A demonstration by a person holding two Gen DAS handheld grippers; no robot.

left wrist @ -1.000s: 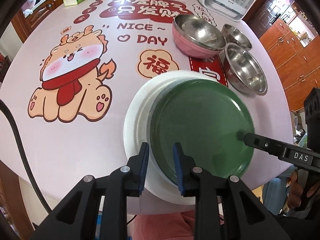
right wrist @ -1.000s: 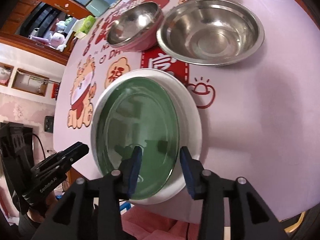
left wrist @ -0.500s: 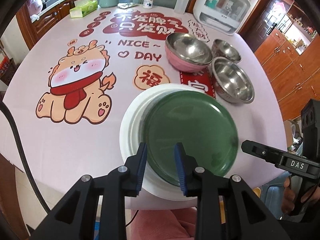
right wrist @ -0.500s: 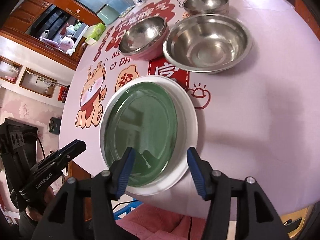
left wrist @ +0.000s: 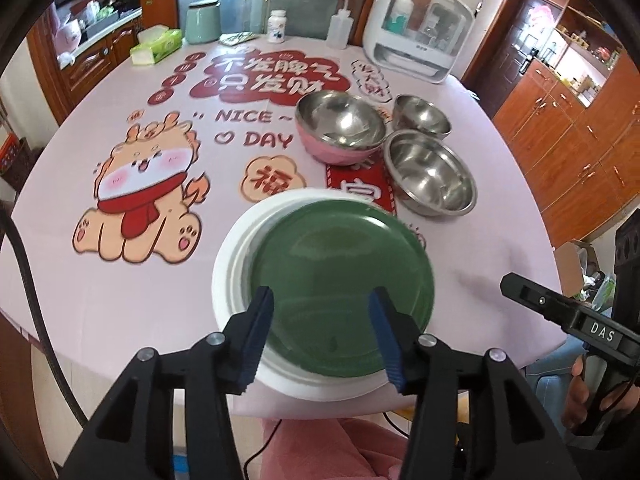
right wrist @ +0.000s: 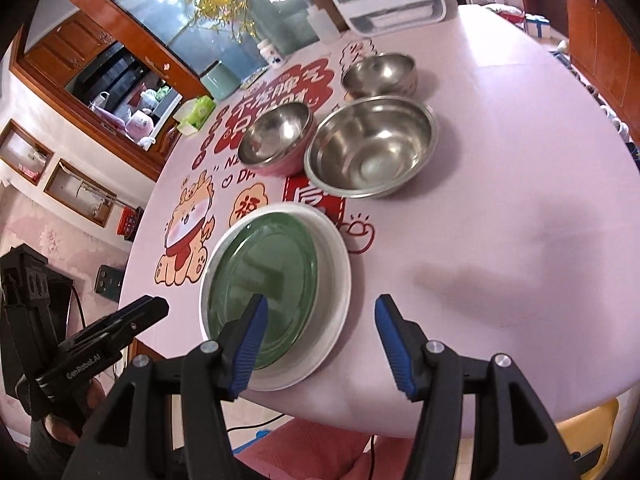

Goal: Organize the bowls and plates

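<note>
While hovering over the near edge of the worktop (left wrist: 120, 300), gripped nothing: left gripper (left wrist: 320, 294), lower centre of the left wrist view. Blue pads stood well apart, jaws just been opening, neither pad touching any dish.

Likewise empty: right gripper (right wrist: 321, 300), lower centre of the right wrist view. Jaws also just been opening, roughly half spread, with only plate rim and pink cloth seen through the gap.

Catalogued on the worktop:
- Green plate (left wrist: 340, 264), lying flat inside the white plate (left wrist: 228, 264), pushed toward its right side in the left wrist view. Located at lower centre of that frame, close to the worktop's near edge.
- Pink bowl (left wrist: 340, 152) with steel lining, upright, upper centre, beyond the plates.
- Large steel bowl (left wrist: 430, 176), upright, right of centre, just beside the pink bowl.
- Small steel bowl (left wrist: 420, 114), upright, above the large one in the frame and close to both other bowls.
- Cartoon dragon print (left wrist: 144, 184), left of centre on the pink cloth.

Kept along the far edge, top of frame: tissue box (left wrist: 156, 46) at upper left, white appliance (left wrist: 424, 28) at upper right.
</note>
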